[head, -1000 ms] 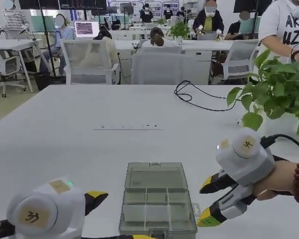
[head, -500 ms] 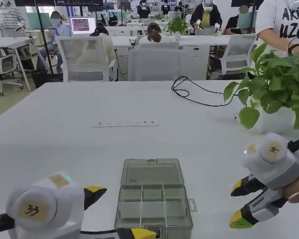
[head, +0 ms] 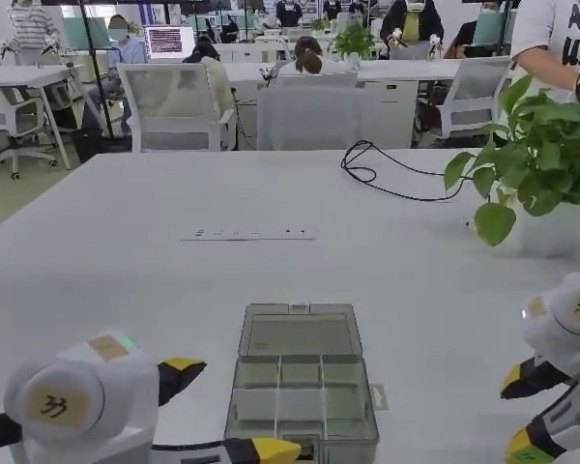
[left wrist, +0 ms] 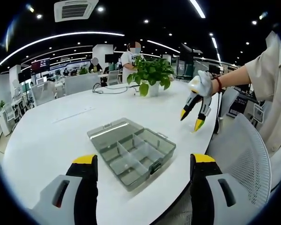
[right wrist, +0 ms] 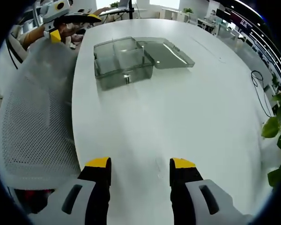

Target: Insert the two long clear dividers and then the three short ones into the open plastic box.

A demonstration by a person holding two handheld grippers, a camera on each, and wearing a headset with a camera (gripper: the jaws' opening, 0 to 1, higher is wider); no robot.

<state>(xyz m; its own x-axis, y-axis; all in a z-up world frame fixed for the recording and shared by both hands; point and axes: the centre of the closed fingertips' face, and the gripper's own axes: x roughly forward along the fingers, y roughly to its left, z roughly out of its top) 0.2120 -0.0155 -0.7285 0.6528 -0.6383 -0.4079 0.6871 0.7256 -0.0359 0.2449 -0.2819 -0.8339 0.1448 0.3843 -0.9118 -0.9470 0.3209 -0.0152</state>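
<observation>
Over on the left, the left tongs hover low by the near edge of the bench. Their jaws are spread wide with nothing between them. The left gripper view looks out between their yellow tips, and the box lies just ahead, short of both tips and untouched.

Moving right, there's the box itself, smoky clear plastic, sitting near the bench's front edge. Its lid is laid flat open on the far side. Inside, clear dividers stand upright and split the tray into a grid of compartments. How many separate pieces make up that grid, I can't tell.

Beyond the box, mid-bench, lies a slim white power strip. Farther back and to the right, a black cable loops across the top.

Further right again, the right tongs hang low, well apart from the box. Their jaws are parted and empty. In the right gripper view they point across bare bench toward the box, with a mesh chair tucked in at the bench edge.

At the far right, a leafy potted plant stands on the bench behind those tongs.
</observation>
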